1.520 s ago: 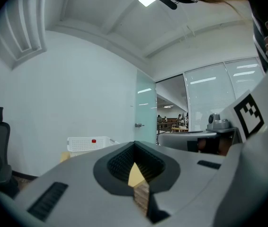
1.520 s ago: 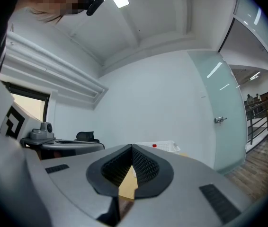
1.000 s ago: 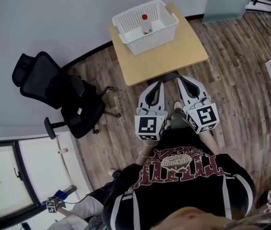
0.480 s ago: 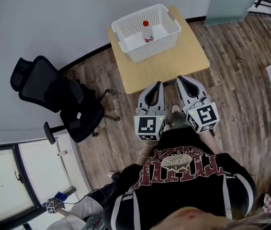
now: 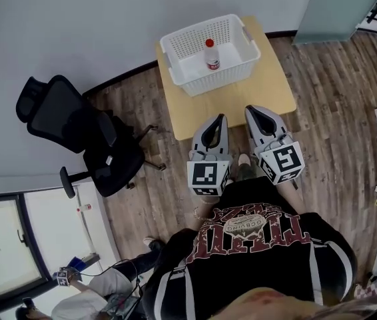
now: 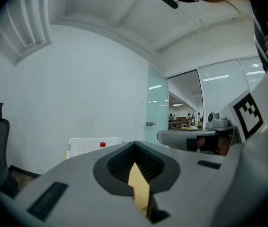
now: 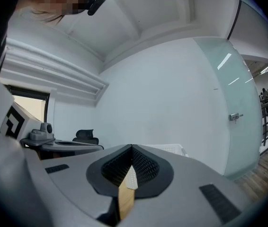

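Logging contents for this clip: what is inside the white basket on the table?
A small bottle with a red cap stands in the white basket; the rest of its floor looks bare. The near wall covers the strip of floor just behind it.

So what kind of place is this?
Probably an office room: a black swivel office chair stands on the wood-plank floor, a small light wooden table holds a white plastic basket, and a frosted glass door is set in the wall.
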Tool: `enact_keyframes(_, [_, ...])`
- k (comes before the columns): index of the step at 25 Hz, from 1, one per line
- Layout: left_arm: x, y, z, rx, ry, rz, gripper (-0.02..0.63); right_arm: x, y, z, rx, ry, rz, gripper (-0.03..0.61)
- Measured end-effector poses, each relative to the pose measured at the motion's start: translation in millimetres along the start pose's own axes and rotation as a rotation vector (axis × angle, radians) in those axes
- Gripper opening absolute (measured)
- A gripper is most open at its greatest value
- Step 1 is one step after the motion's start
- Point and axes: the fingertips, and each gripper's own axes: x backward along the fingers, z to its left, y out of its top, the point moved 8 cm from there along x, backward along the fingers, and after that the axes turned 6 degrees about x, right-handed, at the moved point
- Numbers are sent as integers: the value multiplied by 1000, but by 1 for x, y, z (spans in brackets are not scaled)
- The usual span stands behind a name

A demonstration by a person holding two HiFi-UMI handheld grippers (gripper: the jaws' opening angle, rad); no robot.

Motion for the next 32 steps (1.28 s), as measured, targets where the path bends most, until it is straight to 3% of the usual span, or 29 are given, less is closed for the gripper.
enact_keyframes(20, [-61,2,5,31,112,-19,32,-54,-4,-54,6,135,9,17])
enact_keyframes(32, [-91,16,33,6,50,-9,32,-85,0,-64,3,82,3,17])
